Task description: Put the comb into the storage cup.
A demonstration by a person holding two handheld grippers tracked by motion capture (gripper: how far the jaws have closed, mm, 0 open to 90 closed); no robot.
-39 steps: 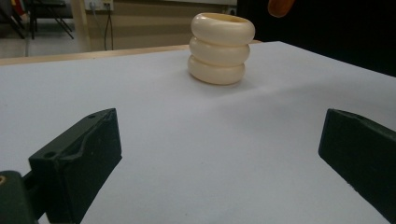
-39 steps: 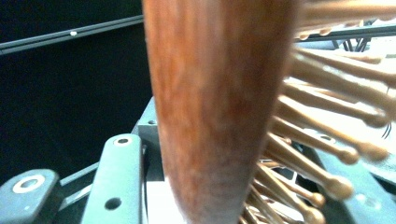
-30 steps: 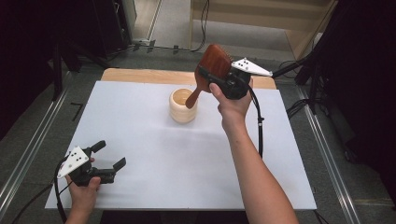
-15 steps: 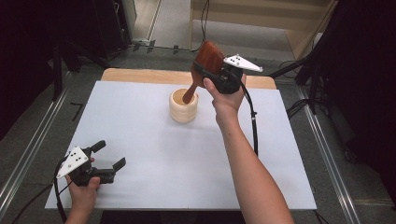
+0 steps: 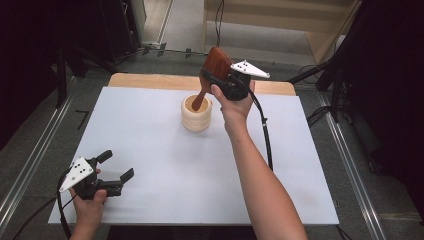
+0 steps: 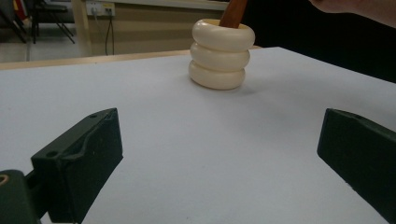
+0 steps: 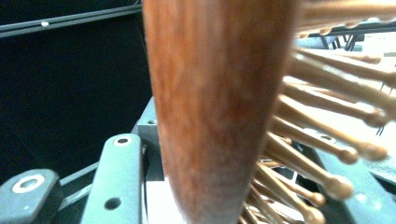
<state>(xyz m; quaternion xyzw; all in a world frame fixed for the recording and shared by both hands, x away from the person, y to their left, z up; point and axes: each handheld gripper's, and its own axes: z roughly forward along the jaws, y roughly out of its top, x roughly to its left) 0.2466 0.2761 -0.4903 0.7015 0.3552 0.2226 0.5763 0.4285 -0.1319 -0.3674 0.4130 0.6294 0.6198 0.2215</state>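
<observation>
A cream ringed cup (image 5: pixel 196 117) stands on the white tabletop (image 5: pixel 150 140), a little behind its middle. My right gripper (image 5: pixel 216 79) hovers above and to the right of the cup, shut on the head of a brown wooden hairbrush (image 5: pixel 217 62). The brush slants down to the left and its handle end sits in the cup's mouth. In the right gripper view the brush back (image 7: pixel 215 102) and its wooden pins (image 7: pixel 322 121) stand between the jaws. My left gripper (image 5: pixel 117 165) rests open near the front left corner. In the left gripper view the cup (image 6: pixel 219 53) lies ahead.
A wooden strip (image 5: pixel 150 80) runs along the table's far edge. Metal rails (image 5: pixel 30 160) flank both sides. The right gripper's black cable (image 5: pixel 265 135) trails over the table beside the forearm. Dark stands and cables crowd the floor behind.
The right hand has shifted left and down with the hairbrush, and the handle end now reaches into the cup's mouth. The left gripper has stayed where it was.
</observation>
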